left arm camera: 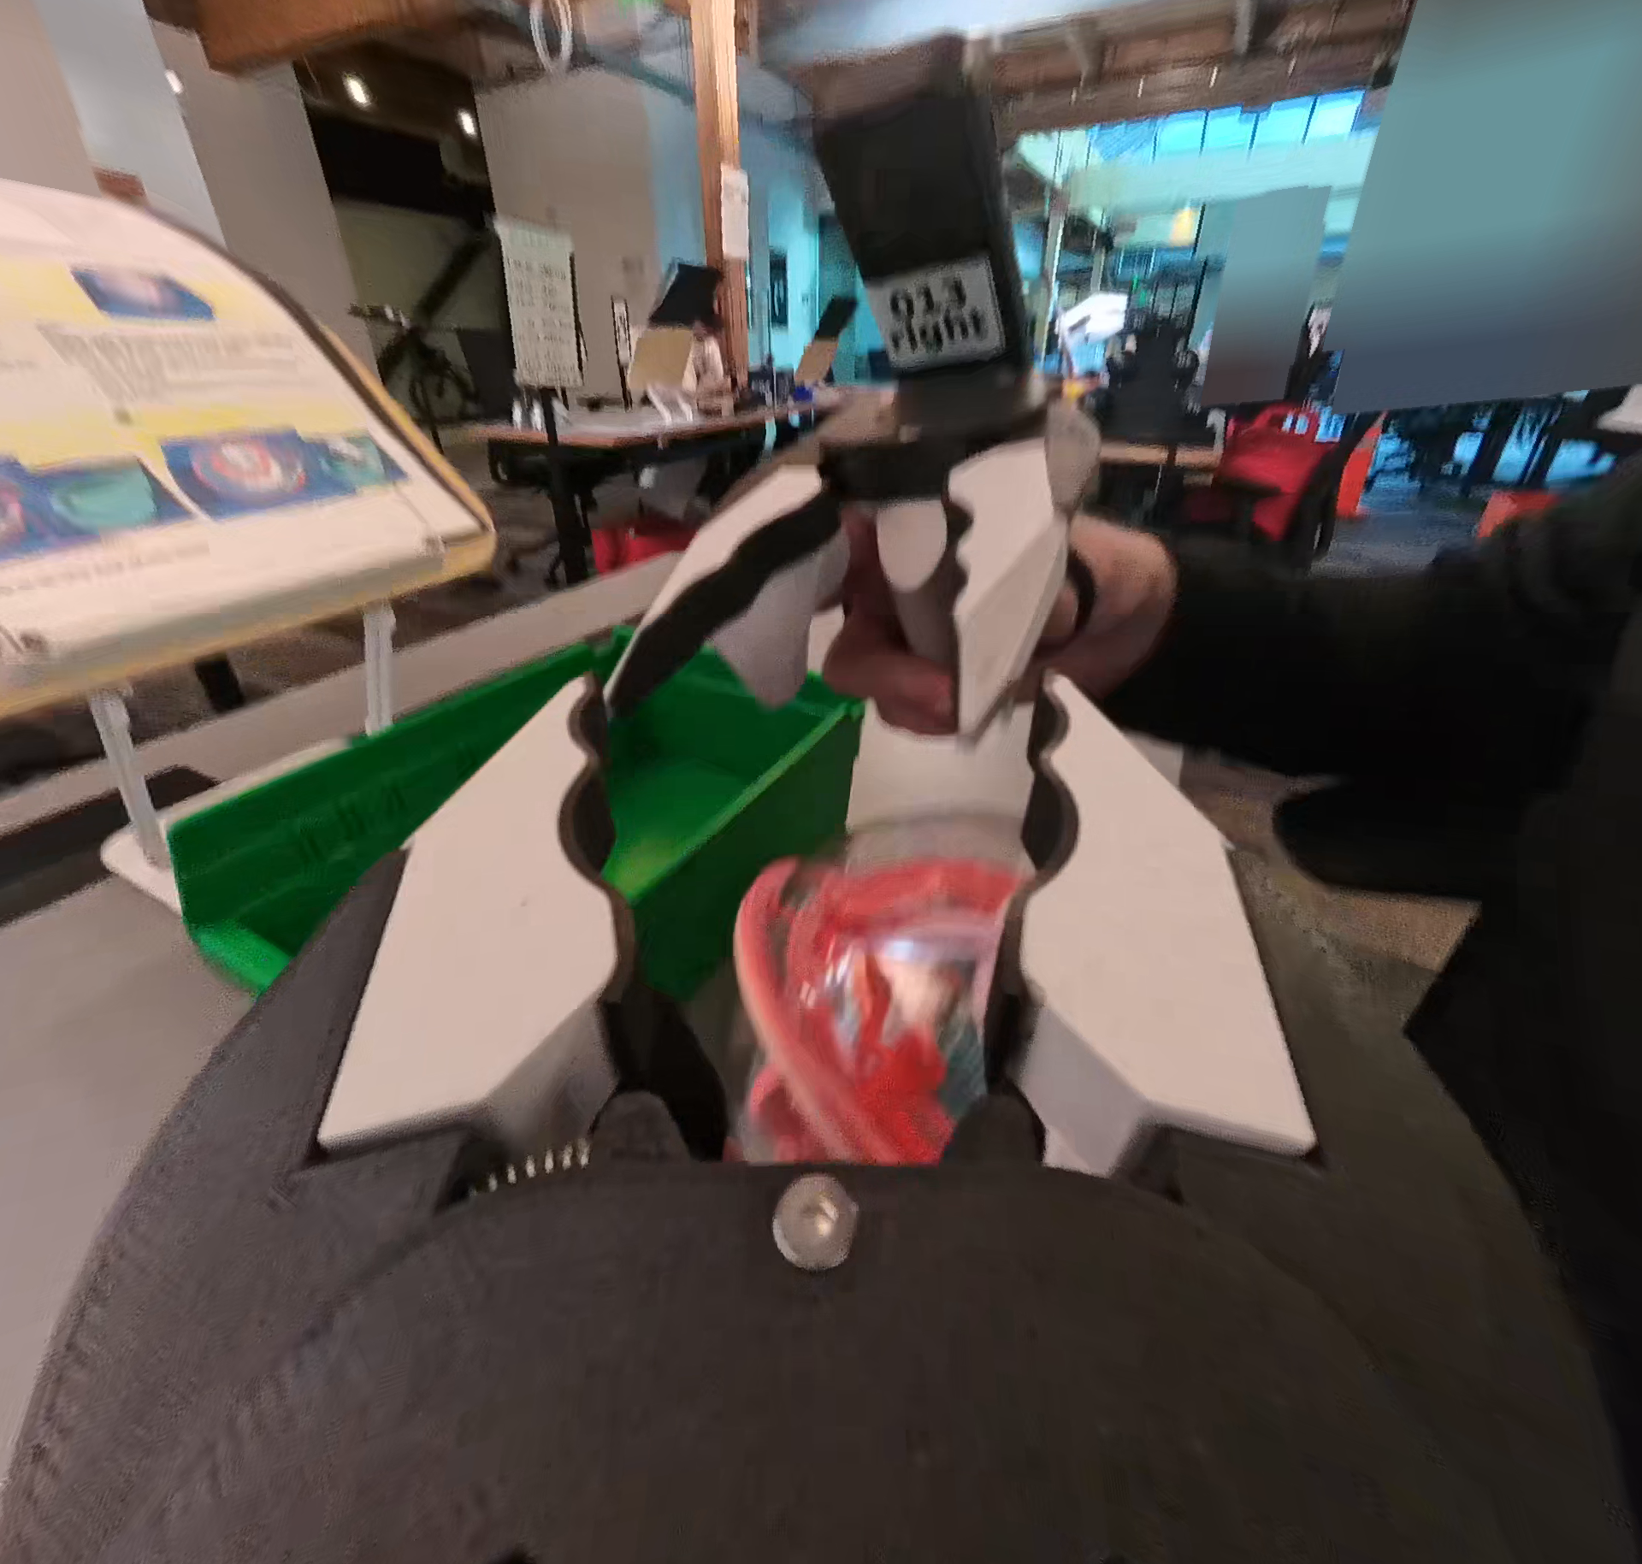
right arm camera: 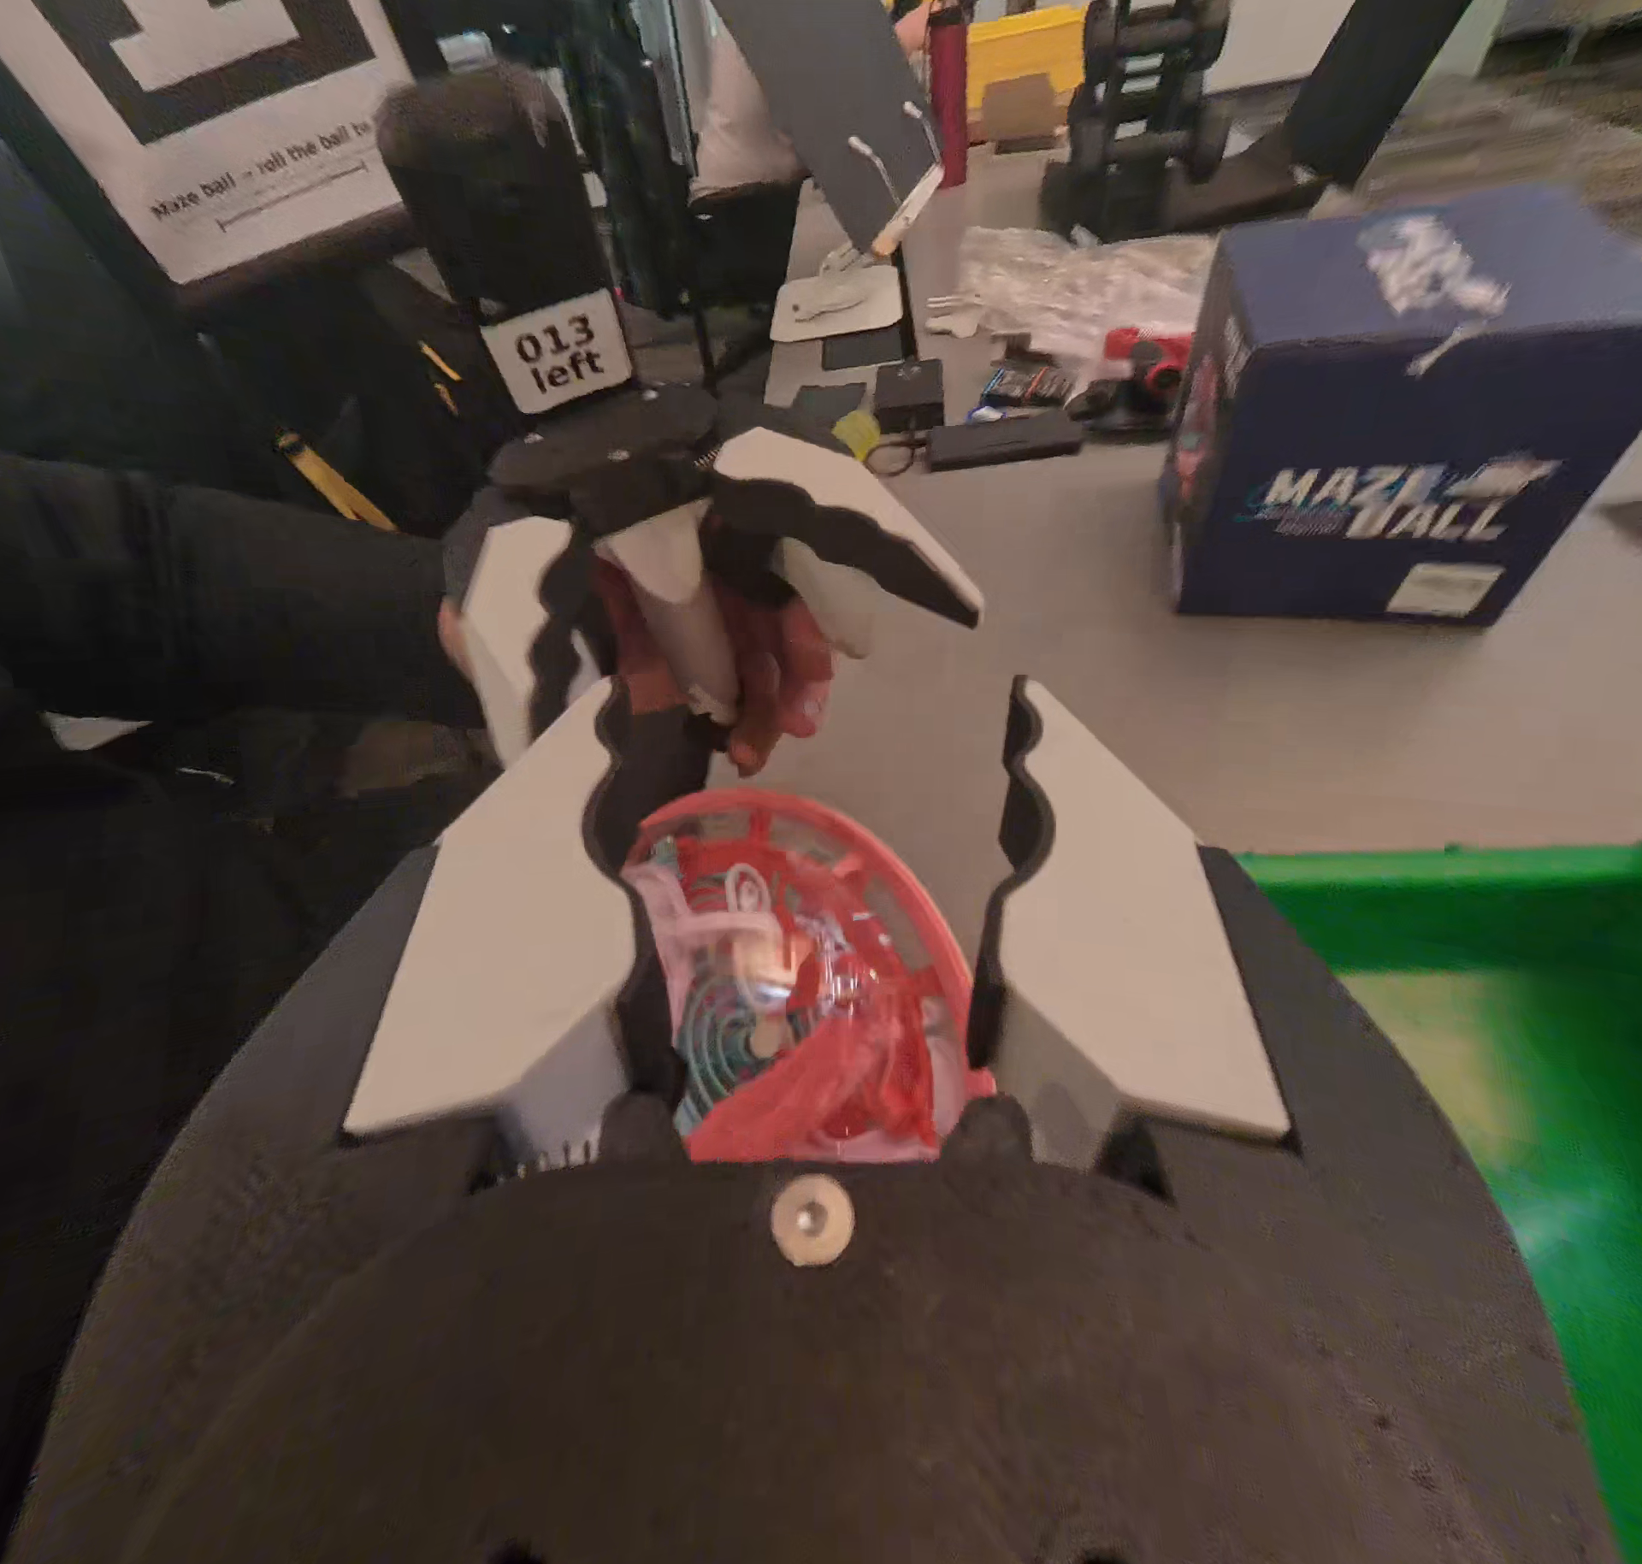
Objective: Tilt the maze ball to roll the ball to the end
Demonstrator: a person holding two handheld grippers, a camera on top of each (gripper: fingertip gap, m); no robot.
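While both my tongs are spread wide, the maze ball (right arm camera: 800,979) is sitting between my right gripper's (right arm camera: 813,811) fingers at six o'clock; it looks light, hard, slippery, so I am aiming for its round sides. My left gripper (left arm camera: 817,802) is holding nothing.

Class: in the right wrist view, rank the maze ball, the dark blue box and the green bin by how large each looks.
1. Dark blue box, fully in view.
2. Maze ball, magnified by nearness to the camera and partly hidden.
Unranked: green bin, cut off by the frame edge and the right tongs.
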